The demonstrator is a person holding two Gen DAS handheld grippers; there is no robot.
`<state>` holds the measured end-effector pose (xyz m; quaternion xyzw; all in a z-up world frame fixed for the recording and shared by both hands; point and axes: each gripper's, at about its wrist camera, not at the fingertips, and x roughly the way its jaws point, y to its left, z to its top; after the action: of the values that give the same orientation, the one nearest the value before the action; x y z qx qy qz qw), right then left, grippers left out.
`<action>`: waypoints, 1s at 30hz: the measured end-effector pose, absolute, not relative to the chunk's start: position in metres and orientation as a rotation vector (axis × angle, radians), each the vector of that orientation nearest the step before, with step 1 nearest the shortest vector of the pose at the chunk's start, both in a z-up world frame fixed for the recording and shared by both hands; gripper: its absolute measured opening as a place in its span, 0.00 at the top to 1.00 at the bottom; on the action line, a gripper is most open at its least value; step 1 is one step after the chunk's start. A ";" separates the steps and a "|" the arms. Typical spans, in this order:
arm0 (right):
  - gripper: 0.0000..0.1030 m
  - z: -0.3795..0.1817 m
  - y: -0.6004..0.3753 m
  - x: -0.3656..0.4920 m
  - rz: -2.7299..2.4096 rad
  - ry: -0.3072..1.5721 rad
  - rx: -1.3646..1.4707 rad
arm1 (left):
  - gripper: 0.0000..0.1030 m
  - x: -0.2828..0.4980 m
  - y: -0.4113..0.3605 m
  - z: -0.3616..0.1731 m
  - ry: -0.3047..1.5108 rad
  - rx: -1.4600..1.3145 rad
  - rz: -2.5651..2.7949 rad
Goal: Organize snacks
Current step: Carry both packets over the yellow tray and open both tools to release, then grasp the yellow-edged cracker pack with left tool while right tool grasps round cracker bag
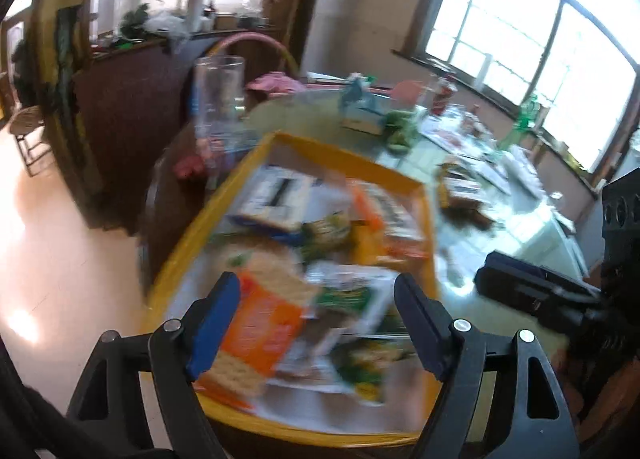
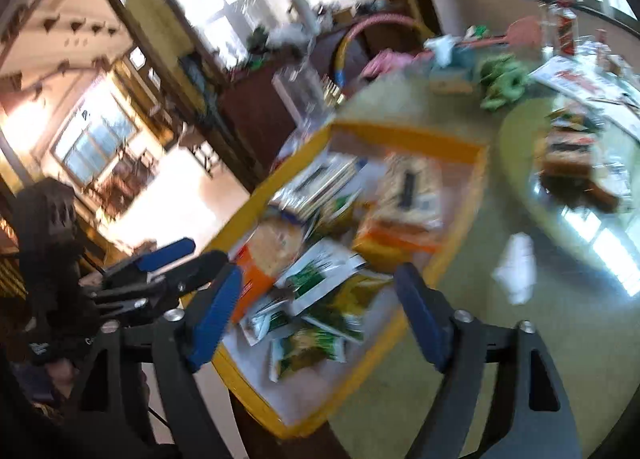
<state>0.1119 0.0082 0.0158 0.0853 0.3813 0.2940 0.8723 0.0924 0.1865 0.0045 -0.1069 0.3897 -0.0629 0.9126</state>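
Note:
A yellow-rimmed tray (image 1: 344,155) sits on the round table and holds several snack packets: an orange cracker pack (image 1: 260,323), green-and-white packets (image 1: 352,299) and a blue-and-white pack (image 1: 276,195). My left gripper (image 1: 316,323) is open and empty, hovering above the tray's near end. In the right wrist view the same tray (image 2: 408,135) lies ahead, with the cracker pack (image 2: 272,247) and green packets (image 2: 316,339). My right gripper (image 2: 316,315) is open and empty above the tray's near corner. The left gripper also shows in the right wrist view (image 2: 168,271), to the left. Both views are blurred.
A tall clear glass (image 1: 220,99) stands behind the tray. A tissue box (image 1: 360,107), green items (image 1: 400,127), papers and a dark snack pile (image 1: 464,195) crowd the far table. The right gripper's body (image 1: 536,287) is at the tray's right. The floor drops off at left.

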 end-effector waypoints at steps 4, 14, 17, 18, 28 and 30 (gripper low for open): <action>0.18 0.032 -0.052 0.117 0.534 0.752 0.202 | 0.23 0.099 0.153 0.013 0.815 -0.253 -0.245; 0.19 -0.005 -0.196 0.254 0.305 0.943 0.252 | 0.23 0.123 0.085 0.006 0.865 -0.241 -0.339; 0.19 -0.006 -0.203 0.298 0.277 0.958 0.262 | 0.23 0.129 0.078 0.003 0.880 -0.240 -0.346; 0.20 -0.005 -0.200 0.311 0.286 0.958 0.244 | 0.23 0.130 0.077 0.002 0.884 -0.239 -0.340; 0.59 -0.031 -0.154 0.375 0.323 1.040 0.077 | 0.23 0.134 0.075 -0.004 0.911 -0.242 -0.322; 0.63 -0.031 -0.148 0.355 0.393 1.030 0.083 | 0.23 0.134 0.073 -0.005 0.914 -0.242 -0.328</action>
<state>0.3551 -0.1480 -0.0312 0.0392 0.4893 0.1866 0.8510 0.1338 0.0730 -0.0049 -0.1160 0.4379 -0.1573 0.8775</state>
